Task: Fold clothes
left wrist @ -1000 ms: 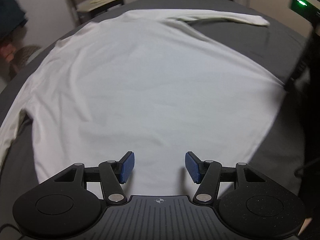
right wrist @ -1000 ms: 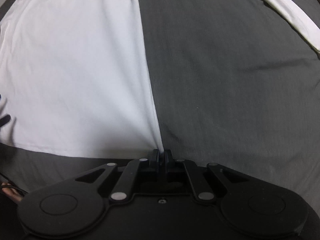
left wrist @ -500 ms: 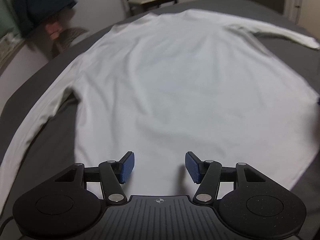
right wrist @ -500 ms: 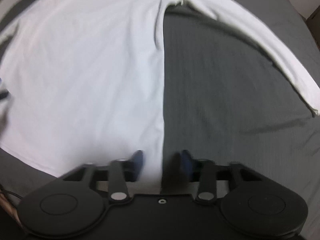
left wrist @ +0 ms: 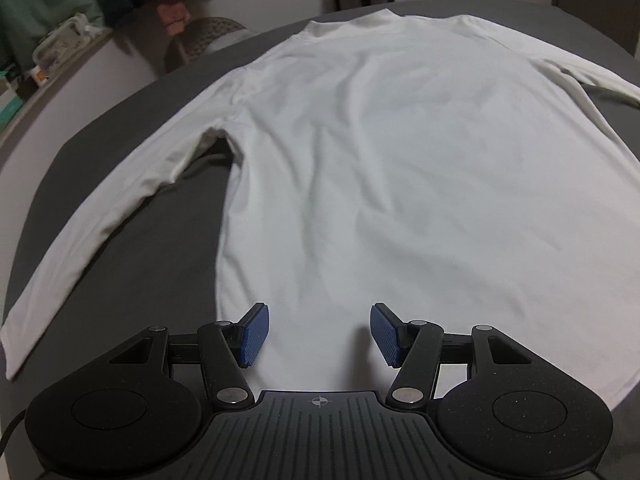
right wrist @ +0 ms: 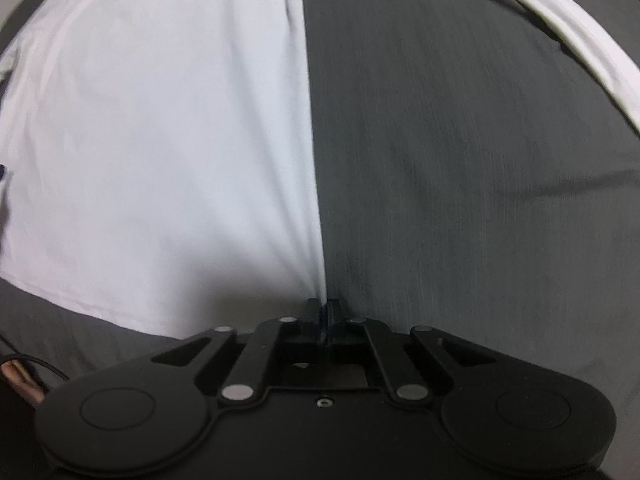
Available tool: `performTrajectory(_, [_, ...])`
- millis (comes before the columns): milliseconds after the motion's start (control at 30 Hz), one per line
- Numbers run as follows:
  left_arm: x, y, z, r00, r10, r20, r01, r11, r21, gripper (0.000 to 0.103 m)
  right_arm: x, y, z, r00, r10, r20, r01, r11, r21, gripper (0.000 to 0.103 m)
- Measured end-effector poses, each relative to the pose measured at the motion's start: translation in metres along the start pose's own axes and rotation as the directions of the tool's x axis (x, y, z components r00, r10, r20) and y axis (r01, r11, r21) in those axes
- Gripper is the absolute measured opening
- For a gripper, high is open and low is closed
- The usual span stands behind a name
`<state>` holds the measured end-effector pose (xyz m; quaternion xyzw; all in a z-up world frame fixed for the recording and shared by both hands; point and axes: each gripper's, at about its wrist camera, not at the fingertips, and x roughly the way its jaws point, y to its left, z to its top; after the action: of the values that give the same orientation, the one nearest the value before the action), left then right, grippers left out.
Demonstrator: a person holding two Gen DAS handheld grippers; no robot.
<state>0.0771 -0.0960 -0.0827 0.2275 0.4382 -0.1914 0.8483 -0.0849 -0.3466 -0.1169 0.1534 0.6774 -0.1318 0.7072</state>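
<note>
A white long-sleeved shirt lies spread flat on a dark grey bed, collar toward 12 o'clock in the left wrist view and one sleeve trailing out toward 8 o'clock. The left hand-held gripper hovers with its blue pads spread wide over the hem, gripping nothing. The right hand-held gripper is pinched tight on the shirt's side edge (the cloth puckers into it), with the other sleeve crossing at 2 o'clock.
</note>
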Motion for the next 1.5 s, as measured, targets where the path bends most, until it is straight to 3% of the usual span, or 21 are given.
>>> performTrajectory(67, [-0.003, 0.000, 0.001, 1.000, 0.016, 0.024, -0.016, 1.000, -0.010, 0.057, -0.011, 0.010, 0.003, 0.997, -0.041, 0.065, 0.046, 0.997, -0.065, 0.038])
performTrajectory(167, [-0.011, -0.010, 0.006, 0.996, 0.030, 0.083, -0.031, 0.999, 0.019, 0.057, -0.038, 0.027, 0.012, 0.962, -0.092, 0.257, 0.131, 0.982, -0.140, 0.042])
performTrajectory(267, [-0.015, -0.021, 0.014, 0.990, 0.012, 0.143, -0.023, 0.997, 0.074, 0.057, -0.063, 0.046, 0.031, 0.912, 0.034, 0.409, 0.059, 0.975, -0.213, 0.042])
performTrajectory(400, [-0.004, -0.018, 0.026, 0.988, 0.017, 0.154, -0.025, 0.998, 0.051, 0.057, -0.082, 0.091, 0.065, 0.844, 0.232, 0.484, -0.057, 0.936, -0.348, 0.042])
performTrajectory(533, [0.010, 0.004, 0.027, 0.985, 0.102, 0.137, -0.094, 0.994, -0.064, 0.057, -0.077, 0.144, 0.096, 0.800, 0.341, 0.494, -0.106, 0.891, -0.442, 0.042])
performTrajectory(633, [0.015, 0.023, 0.028, 0.987, 0.093, 0.134, -0.063, 0.975, -0.215, 0.057, -0.068, 0.185, 0.137, 0.772, 0.421, 0.476, -0.160, 0.854, -0.495, 0.042])
performTrajectory(667, [0.016, 0.027, 0.029, 0.986, 0.078, 0.150, -0.039, 0.967, -0.250, 0.057, -0.062, 0.194, 0.146, 0.772, 0.445, 0.453, -0.177, 0.836, -0.520, 0.042])
performTrajectory(767, [0.018, 0.031, 0.031, 0.977, 0.039, 0.208, 0.031, 0.946, -0.321, 0.057, -0.049, 0.236, 0.196, 0.773, 0.470, 0.426, -0.248, 0.842, -0.480, 0.043])
performTrajectory(933, [0.027, 0.028, 0.031, 0.962, 0.050, 0.269, 0.047, 0.939, -0.342, 0.057, -0.022, 0.259, 0.265, 0.755, 0.481, 0.446, -0.364, 0.873, -0.325, 0.043])
performTrajectory(1067, [0.044, 0.042, 0.028, 0.959, 0.078, 0.274, 0.055, 0.894, -0.445, 0.057, -0.006, 0.290, 0.315, 0.797, 0.464, 0.386, -0.360, 0.879, -0.314, 0.043])
performTrajectory(1100, [0.050, 0.049, 0.027, 0.962, 0.033, 0.271, 0.107, 0.869, -0.483, 0.057, -0.003, 0.297, 0.324, 0.801, 0.459, 0.385, -0.359, 0.882, -0.305, 0.043])
performTrajectory(1167, [0.063, 0.057, 0.024, 0.945, -0.086, 0.317, 0.257, 0.793, -0.552, 0.057, -0.001, 0.310, 0.335, 0.801, 0.433, 0.412, -0.338, 0.897, -0.286, 0.044])
performTrajectory(1267, [0.071, 0.060, 0.021, 0.913, -0.152, 0.378, 0.370, 0.697, -0.614, 0.057, 0.004, 0.332, 0.350, 0.815, 0.376, 0.441, -0.265, 0.918, -0.293, 0.045])
performTrajectory(1333, [0.071, 0.059, 0.018, 0.895, -0.137, 0.424, 0.396, 0.679, -0.618, 0.057, 0.007, 0.349, 0.362, 0.839, 0.310, 0.446, -0.161, 0.926, -0.342, 0.045])
performTrajectory(1367, [0.073, 0.059, 0.017, 0.894, -0.126, 0.429, 0.393, 0.679, -0.620, 0.057, 0.010, 0.358, 0.367, 0.853, 0.269, 0.447, -0.099, 0.925, -0.367, 0.045])
performTrajectory(1400, [0.076, 0.059, 0.017, 0.900, -0.124, 0.419, 0.385, 0.676, -0.628, 0.057, 0.013, 0.365, 0.373, 0.865, 0.235, 0.444, -0.057, 0.924, -0.379, 0.045])
performTrajectory(1500, [0.086, 0.059, 0.016, 0.919, -0.120, 0.376, 0.354, 0.673, -0.650, 0.057, 0.022, 0.374, 0.389, 0.889, 0.205, 0.409, -0.050, 0.932, -0.359, 0.044])
